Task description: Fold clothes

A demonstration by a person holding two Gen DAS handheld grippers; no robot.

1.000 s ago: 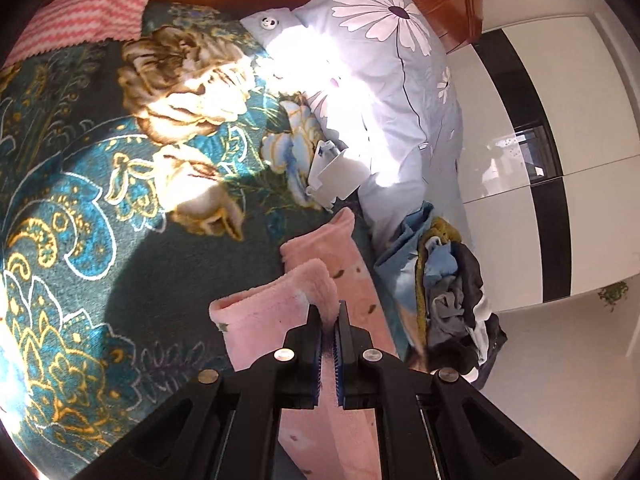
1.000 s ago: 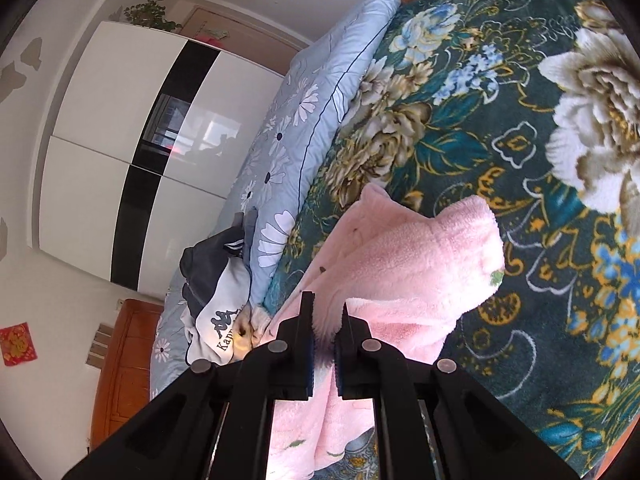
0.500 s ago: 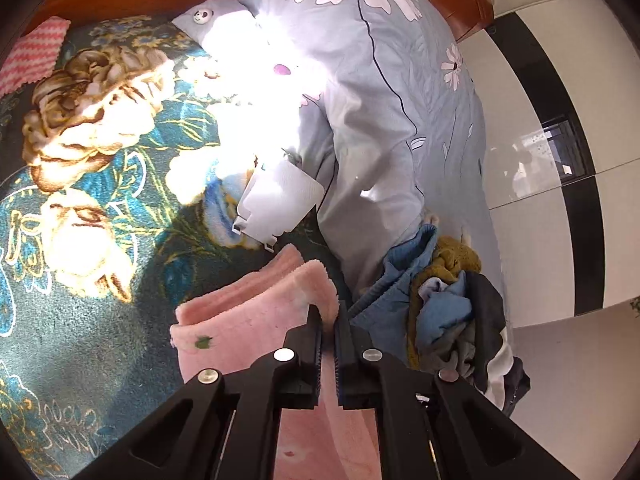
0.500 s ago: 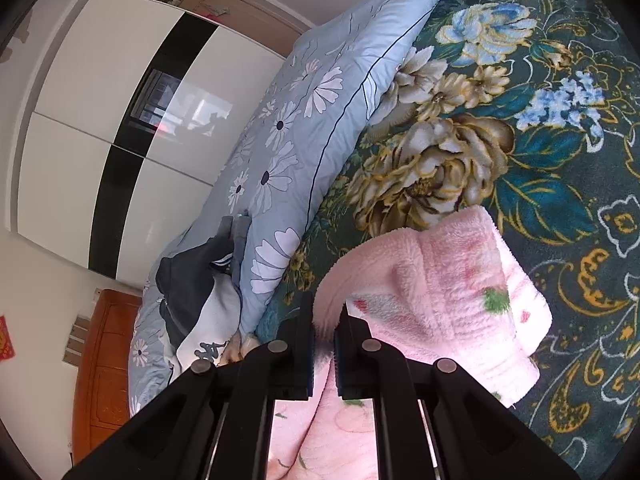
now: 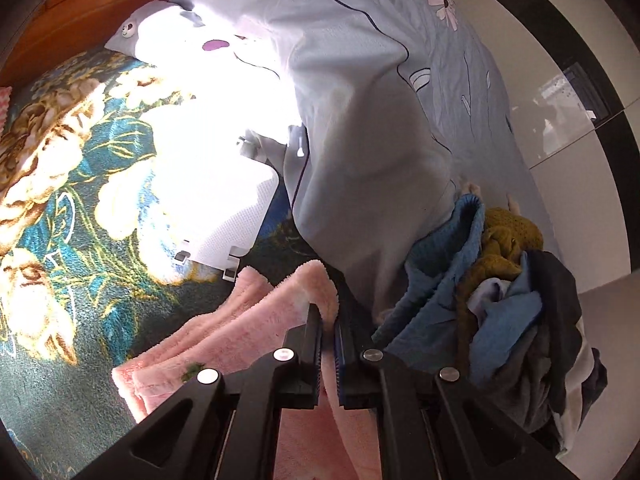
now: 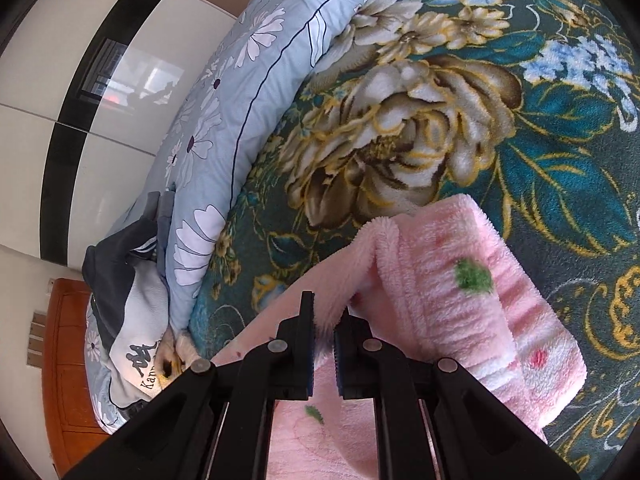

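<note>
A fluffy pink garment (image 5: 240, 332) lies partly folded on the dark floral bedspread (image 5: 80, 208). My left gripper (image 5: 328, 320) is shut on its upper edge, with the fabric pinched between the fingers. In the right wrist view the same pink garment (image 6: 460, 300) shows green and red spots and a doubled-over fold. My right gripper (image 6: 324, 312) is shut on another edge of it, fabric hanging over the fingers.
A light blue daisy-print quilt (image 5: 380, 120) lies bunched along the bed, also in the right wrist view (image 6: 240, 80). A pile of blue, mustard and dark clothes (image 5: 500, 300) sits beside it. A white plastic item (image 5: 236, 224) lies on the bedspread. A white wardrobe (image 6: 80, 80) stands behind.
Both grippers have carried the pink garment's edges toward the quilt. The fold has doubled over further and lies closer to the quilt and the white item.
</note>
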